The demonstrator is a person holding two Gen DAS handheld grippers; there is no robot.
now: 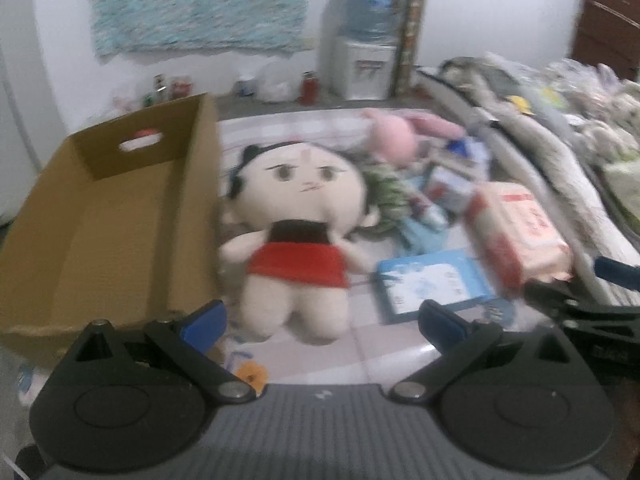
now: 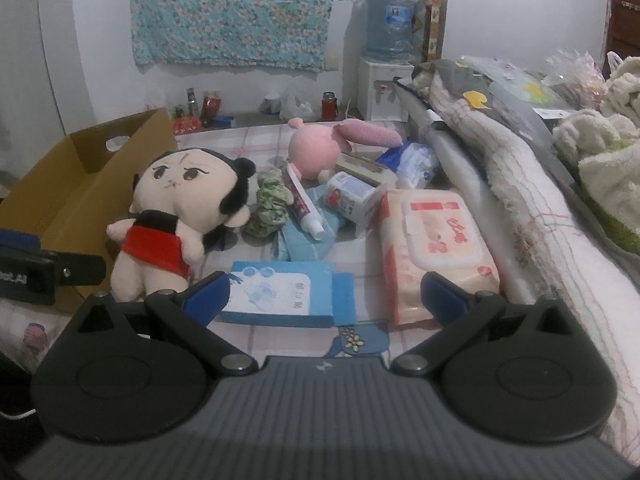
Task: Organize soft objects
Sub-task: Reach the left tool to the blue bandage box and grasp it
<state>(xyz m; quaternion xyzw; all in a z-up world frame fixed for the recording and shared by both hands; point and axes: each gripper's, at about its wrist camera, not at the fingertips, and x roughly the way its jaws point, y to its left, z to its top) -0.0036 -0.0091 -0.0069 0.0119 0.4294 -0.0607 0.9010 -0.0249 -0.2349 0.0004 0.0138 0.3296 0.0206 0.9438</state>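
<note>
Approaching plush doll (image 1: 298, 236) just right of cardboard box (image 1: 108, 216) | left gripper (image 1: 320, 320) wide open, empty | right gripper (image 2: 326, 294) wide open, empty | next: straddle doll, close.

White wall (image 2: 100, 40) at the back, evenly lit; light source not visible. Landmark: water dispenser (image 2: 382, 88), white, standing against the wall, blue bottle (image 2: 388, 26) on top. Left of the dispenser a turquoise floral cloth (image 2: 236, 12) hangs on the wall. Just right of the dispenser, a patterned tall bag (image 2: 432, 24), upright. On the floor left of the dispenser: small bottles and cans (image 2: 200, 106), a red container (image 2: 329, 106), a white plastic bag (image 2: 296, 108). Far right of the dispenser, dark brown wooden furniture (image 2: 624, 12), cropped by the frame edge.
</note>
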